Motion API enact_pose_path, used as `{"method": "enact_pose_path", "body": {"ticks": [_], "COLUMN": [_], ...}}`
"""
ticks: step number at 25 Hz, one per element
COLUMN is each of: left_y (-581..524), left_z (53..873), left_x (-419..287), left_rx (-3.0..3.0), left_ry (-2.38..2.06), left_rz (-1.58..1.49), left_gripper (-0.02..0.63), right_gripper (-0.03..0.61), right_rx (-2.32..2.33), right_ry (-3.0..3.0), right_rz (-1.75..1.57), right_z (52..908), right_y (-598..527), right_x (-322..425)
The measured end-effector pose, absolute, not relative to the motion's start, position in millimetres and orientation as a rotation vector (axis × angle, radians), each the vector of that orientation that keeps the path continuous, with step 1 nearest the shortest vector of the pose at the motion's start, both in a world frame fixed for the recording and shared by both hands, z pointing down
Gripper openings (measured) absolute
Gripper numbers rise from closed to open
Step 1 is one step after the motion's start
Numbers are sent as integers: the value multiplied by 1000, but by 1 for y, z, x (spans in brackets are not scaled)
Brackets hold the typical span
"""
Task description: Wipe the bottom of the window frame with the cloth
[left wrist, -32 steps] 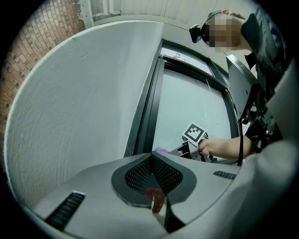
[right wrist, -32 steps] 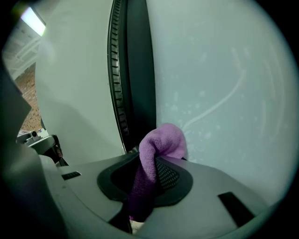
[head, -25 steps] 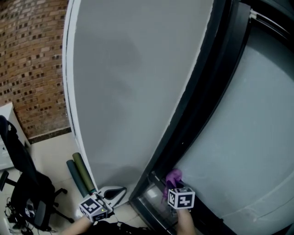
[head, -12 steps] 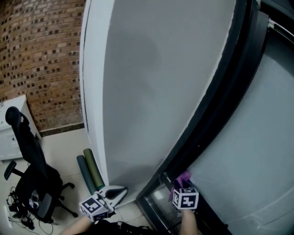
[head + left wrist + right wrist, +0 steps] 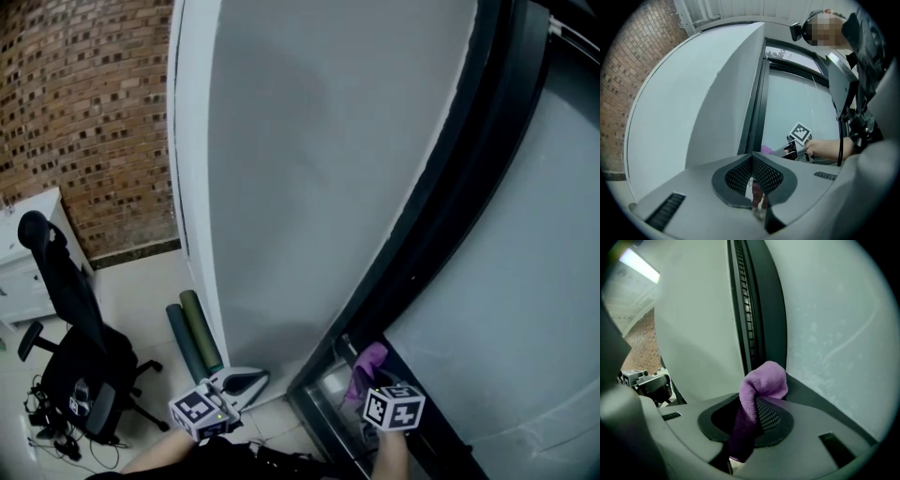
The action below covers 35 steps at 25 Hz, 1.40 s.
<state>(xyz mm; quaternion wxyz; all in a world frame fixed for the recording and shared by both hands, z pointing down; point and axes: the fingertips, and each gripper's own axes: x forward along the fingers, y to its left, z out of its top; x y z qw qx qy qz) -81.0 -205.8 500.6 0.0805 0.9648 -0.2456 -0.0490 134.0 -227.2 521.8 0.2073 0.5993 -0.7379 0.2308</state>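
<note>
The purple cloth is clamped in the right claw, its bunched end just before the lower corner of the dark window frame; contact with the frame's bottom cannot be confirmed. The left claw is closed on nothing, well left of the frame. Recommended: press the bunched end flat onto the frame's bottom and draw it along steadily, keeping the claw tips clear of the glass.

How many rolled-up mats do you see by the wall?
2: a teal roll and a green roll, side by side at the foot of the wall. Others could be hidden.
</note>
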Motion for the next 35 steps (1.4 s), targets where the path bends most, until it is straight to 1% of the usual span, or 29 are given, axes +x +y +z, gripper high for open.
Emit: {"method": "enact_pose_path", "body": {"ticks": [3,6,9,14,18,23,35], "left_y": [-203,-198,-201,-194,-191,-186,-190], "left_z": [502,500,498,501,496,486,490], "left_x": [-80,-76,-73,-72,-55,-44,-57], "left_rx": [2893,2898,2910,2911,2928,2960,2937], "left_ry": [-715,-689,-683,-677,-640,-586,-656], "left_rz": [-147,-153,-174,-199,-198,-209,-239], "left_gripper": [5,5,5,5,5,5,5], "right_gripper": [84,84,84,84,83,80,80], "right_rx": [1631,1646,1718,1885,2003,1994,1932], "right_ry": [-2143,-2250,-2371,-2554,-2533,-2483,-2527], "right_rz": [663,614,543,523,426,298,272], "right_z": [526,516,502,488,488,482,476], "right_y": [-207,-182,-168,-127,-114,-110,-114], "right_x": [121,116,125,131,139,132,125]}}
